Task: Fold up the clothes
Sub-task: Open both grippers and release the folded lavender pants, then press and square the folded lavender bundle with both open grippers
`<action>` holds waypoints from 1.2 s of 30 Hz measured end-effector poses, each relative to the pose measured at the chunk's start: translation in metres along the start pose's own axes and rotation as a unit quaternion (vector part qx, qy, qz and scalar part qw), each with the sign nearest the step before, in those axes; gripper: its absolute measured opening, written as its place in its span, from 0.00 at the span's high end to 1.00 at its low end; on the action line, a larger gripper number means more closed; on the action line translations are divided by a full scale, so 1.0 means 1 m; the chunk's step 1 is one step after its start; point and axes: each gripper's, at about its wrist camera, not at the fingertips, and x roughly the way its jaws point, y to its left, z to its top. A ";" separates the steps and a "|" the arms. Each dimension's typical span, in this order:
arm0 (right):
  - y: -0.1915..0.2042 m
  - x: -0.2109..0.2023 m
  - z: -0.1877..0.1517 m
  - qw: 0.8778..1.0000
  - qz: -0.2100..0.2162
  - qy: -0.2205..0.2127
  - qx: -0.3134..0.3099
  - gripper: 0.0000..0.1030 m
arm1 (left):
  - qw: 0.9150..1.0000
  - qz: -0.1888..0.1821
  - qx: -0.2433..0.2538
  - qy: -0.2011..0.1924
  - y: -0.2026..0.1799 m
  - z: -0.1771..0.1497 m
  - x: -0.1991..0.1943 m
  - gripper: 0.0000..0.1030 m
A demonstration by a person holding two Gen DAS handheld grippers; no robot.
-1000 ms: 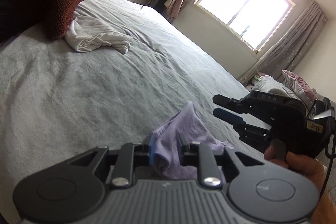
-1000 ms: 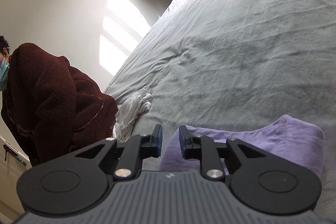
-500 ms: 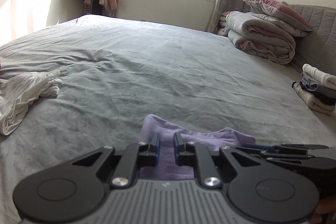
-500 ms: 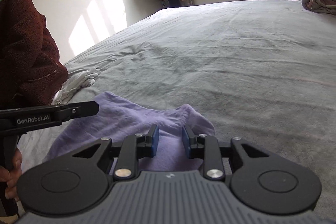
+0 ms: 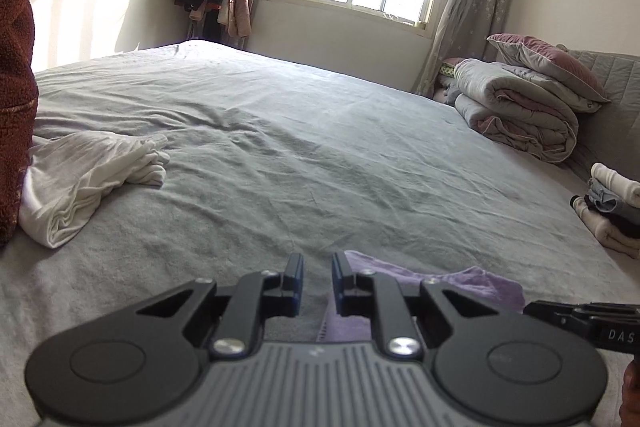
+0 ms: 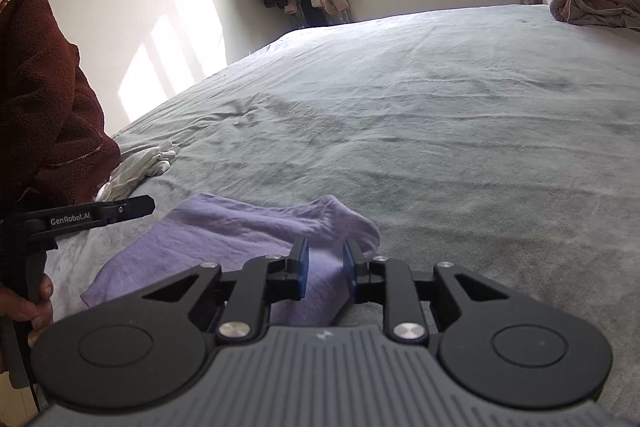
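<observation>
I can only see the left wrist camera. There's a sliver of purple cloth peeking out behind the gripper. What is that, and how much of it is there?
Observer: The right wrist camera shows much more than your sliver. The purple cloth lies spread out on the bed.
Operator: Is the other gripper grabbing it?
Observer: The right gripper has its fingers apart. The cloth's near right end shows in the gap, and the pads do not look pressed on it.
Operator: What does my gripper look like from over there?
Observer: The left gripper shows side-on, held in a hand. Its tip is just beside the cloth's far left corner, not on it.
</observation>
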 end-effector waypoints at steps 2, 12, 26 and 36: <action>0.013 -0.007 -0.003 1.000 0.010 0.003 -0.021 0.76 | 0.999 -0.036 -0.002 0.010 -0.001 0.000 -0.005 0.85; 0.054 -0.015 -0.040 0.994 -0.007 0.026 -0.107 0.78 | 0.997 0.008 0.015 0.077 0.006 -0.022 -0.006 0.74; 0.056 -0.058 -0.052 0.999 0.005 0.021 -0.031 0.68 | 0.972 -0.096 -0.147 0.156 0.036 -0.015 -0.027 0.64; 0.061 -0.057 -0.057 0.999 0.007 0.025 -0.023 0.68 | 0.981 -0.044 -0.056 0.183 0.019 -0.018 -0.024 0.92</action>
